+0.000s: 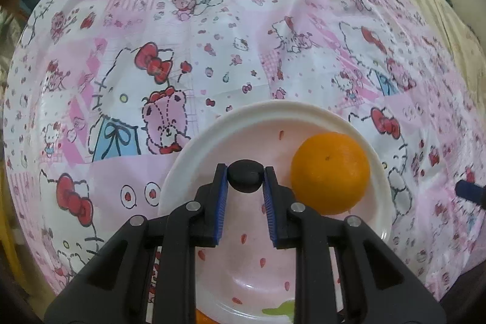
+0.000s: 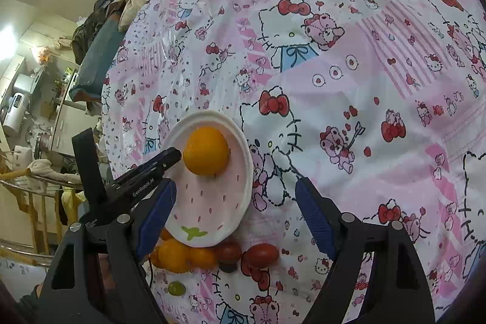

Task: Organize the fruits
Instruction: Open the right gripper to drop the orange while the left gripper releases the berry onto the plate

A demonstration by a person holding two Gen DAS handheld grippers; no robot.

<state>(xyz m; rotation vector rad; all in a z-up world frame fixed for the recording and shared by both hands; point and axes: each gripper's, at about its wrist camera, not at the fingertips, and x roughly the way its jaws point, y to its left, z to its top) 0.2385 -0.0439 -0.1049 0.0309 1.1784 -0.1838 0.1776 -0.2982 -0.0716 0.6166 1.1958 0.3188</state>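
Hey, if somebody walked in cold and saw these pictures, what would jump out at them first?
Probably the bright orange sitting on the pink strawberry-print plate, set on a busy pink cartoon-cat cloth. Next, the left gripper over the plate, shut on a small dark round fruit. In the right wrist view, more fruit is clustered on the cloth at the plate's near edge.
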